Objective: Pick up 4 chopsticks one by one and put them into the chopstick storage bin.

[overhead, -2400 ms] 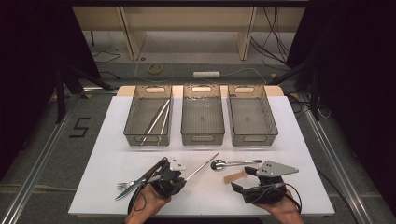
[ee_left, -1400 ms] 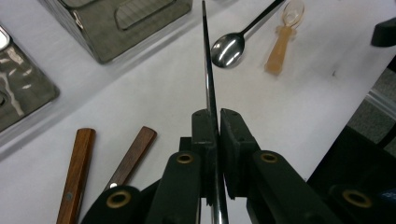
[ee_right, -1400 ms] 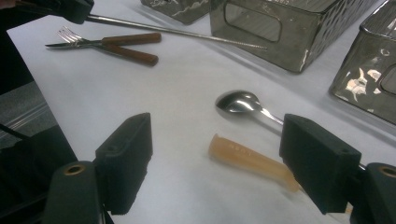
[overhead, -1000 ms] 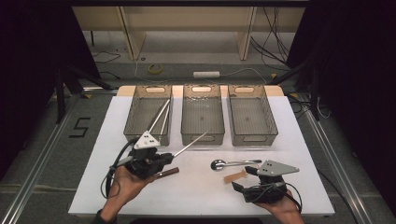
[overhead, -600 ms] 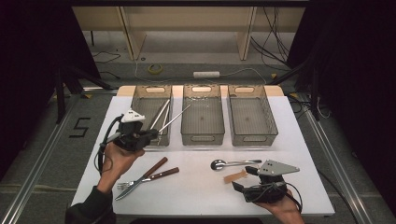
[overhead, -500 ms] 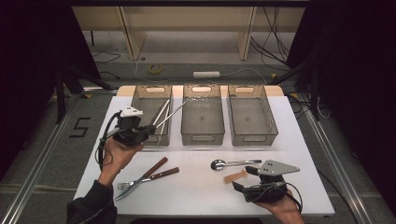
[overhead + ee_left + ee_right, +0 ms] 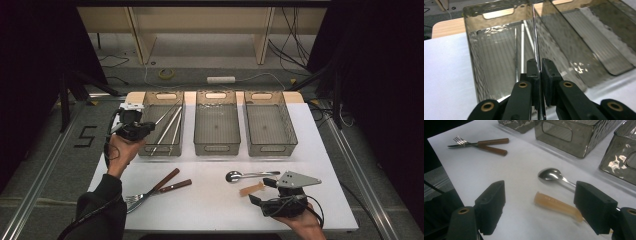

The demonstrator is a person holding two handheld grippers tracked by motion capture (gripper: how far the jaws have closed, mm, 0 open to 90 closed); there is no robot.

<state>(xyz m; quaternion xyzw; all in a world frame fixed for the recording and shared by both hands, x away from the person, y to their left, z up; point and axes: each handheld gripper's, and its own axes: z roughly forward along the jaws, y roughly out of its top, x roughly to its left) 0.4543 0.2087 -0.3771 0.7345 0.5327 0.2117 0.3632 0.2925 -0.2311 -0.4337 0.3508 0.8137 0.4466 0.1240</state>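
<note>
My left gripper (image 7: 141,128) is shut on a thin metal rod (image 7: 162,116), level with the left bin's (image 7: 161,150) near-left corner. In the left gripper view the rod (image 7: 535,35) runs up from between the pads of that gripper (image 7: 539,63), over the bin's (image 7: 474,60) open top. Two similar metal rods (image 7: 522,42) lie inside the bin. My right gripper (image 7: 262,191) rests near the table's front right, open. Between its jaws in the right gripper view (image 7: 540,195) lies a tan plastic piece (image 7: 556,205), with a metal spoon (image 7: 550,174) just beyond.
Two empty clear bins (image 7: 216,145) (image 7: 272,147) stand to the right of the left bin. A fork and a knife with wooden handles (image 7: 157,189) lie crossed at the front left of the white table (image 7: 200,210). The spoon (image 7: 235,176) and the tan piece (image 7: 251,189) lie front right.
My left hand has carried the metal rod from the table's front up to the left bin, then shifted slightly left beside it. The right gripper has stayed put.
</note>
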